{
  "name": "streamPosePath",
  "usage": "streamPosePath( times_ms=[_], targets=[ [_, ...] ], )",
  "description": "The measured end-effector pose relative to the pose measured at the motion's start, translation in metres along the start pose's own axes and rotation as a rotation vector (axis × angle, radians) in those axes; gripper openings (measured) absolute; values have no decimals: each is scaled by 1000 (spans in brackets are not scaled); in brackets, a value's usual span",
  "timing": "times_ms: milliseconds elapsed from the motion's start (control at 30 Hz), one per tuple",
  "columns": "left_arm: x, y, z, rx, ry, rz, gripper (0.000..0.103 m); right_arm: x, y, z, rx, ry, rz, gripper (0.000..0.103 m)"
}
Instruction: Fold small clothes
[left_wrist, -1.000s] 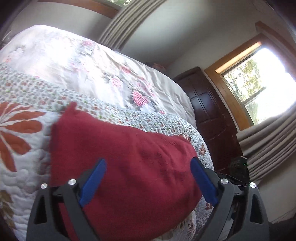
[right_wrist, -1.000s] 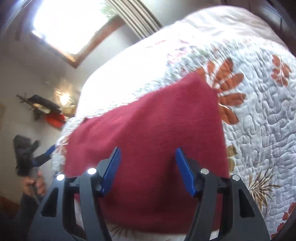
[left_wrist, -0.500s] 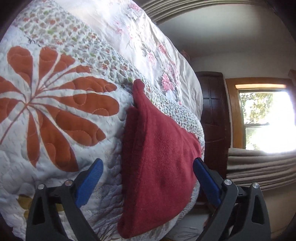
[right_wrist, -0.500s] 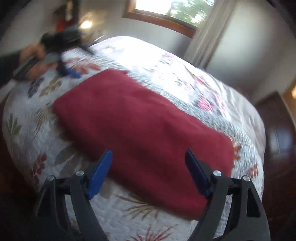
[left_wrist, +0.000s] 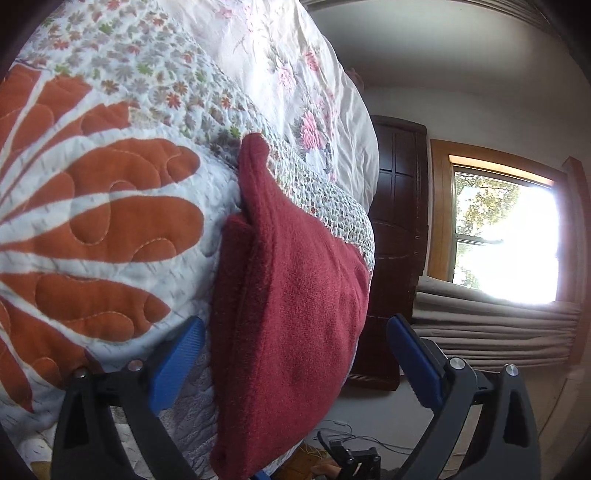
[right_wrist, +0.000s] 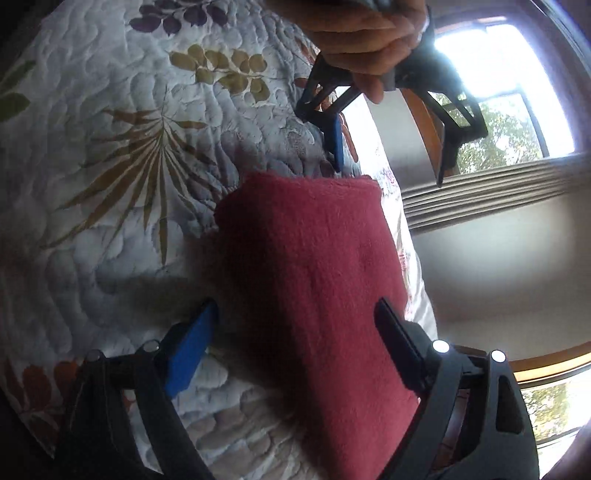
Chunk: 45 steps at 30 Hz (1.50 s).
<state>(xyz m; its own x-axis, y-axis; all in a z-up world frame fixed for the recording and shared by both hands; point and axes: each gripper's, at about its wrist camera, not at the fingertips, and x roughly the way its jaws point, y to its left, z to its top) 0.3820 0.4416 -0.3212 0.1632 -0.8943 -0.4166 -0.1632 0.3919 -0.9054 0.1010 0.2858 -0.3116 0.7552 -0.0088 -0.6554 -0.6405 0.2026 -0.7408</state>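
Observation:
A dark red cloth lies folded in layers on the quilted bedspread, near the bed's edge. My left gripper is open, its blue pads spread on either side of the cloth's near end and nothing is clamped. In the right wrist view the same red cloth runs away from me. My right gripper is open and straddles its near end. At the cloth's far end the left gripper hangs open just above it, held by a hand.
A floral sheet covers the bed beyond the quilt. A dark wooden door, a bright window and grey curtains stand past the bed. Wires and a dark device lie on the floor below.
Both cameras have swung round and come closer to the cloth's two ends. The red cloth stays folded in place. Both grippers remain open.

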Motion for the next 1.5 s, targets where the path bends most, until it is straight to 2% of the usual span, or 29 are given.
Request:
streamPosePath(
  times_ms=[67,133,200,233,267,300,567,800,867,933,1000,1033,1067,1200,1367,1500],
  targets=[
    [-1,2,2,-6,6,-17,99,9,3,10,-19,2,-24,85],
    [-4,6,3,-12,9,-39,99,19,-2,18,-9,13,-29,77],
    [-6,7,4,-22,12,-57,99,32,-14,23,40,62,20,34],
    [-7,8,5,-28,13,-63,99,34,-23,24,72,71,37,29],
    [-11,11,5,-33,14,-66,99,33,-29,24,94,68,40,19],
    [-12,12,5,-39,16,-69,99,29,-37,24,122,62,51,17],
    [-5,7,6,-64,55,-41,99,-1,-102,19,316,18,58,15],
    [25,-12,13,-86,97,-58,99,-1,-114,19,349,3,67,15],
    [33,-18,16,-88,107,-36,99,-5,-118,16,366,-1,71,15],
    [40,-20,18,-97,117,0,89,-8,-120,15,382,-6,70,15],
    [42,-20,21,-108,121,42,46,-14,-124,13,398,-3,70,15],
    [41,-22,22,-105,120,48,40,-17,-127,12,408,-6,71,15],
    [41,-25,22,-96,119,58,28,-15,-131,11,420,-10,73,15],
    [33,-47,21,-64,91,69,20,-25,-144,8,495,-27,102,15],
    [31,-83,19,-11,56,94,17,-31,-157,-5,577,-52,111,15],
    [34,-122,16,43,44,97,17,-42,-180,-24,692,-86,137,15]
  ],
)
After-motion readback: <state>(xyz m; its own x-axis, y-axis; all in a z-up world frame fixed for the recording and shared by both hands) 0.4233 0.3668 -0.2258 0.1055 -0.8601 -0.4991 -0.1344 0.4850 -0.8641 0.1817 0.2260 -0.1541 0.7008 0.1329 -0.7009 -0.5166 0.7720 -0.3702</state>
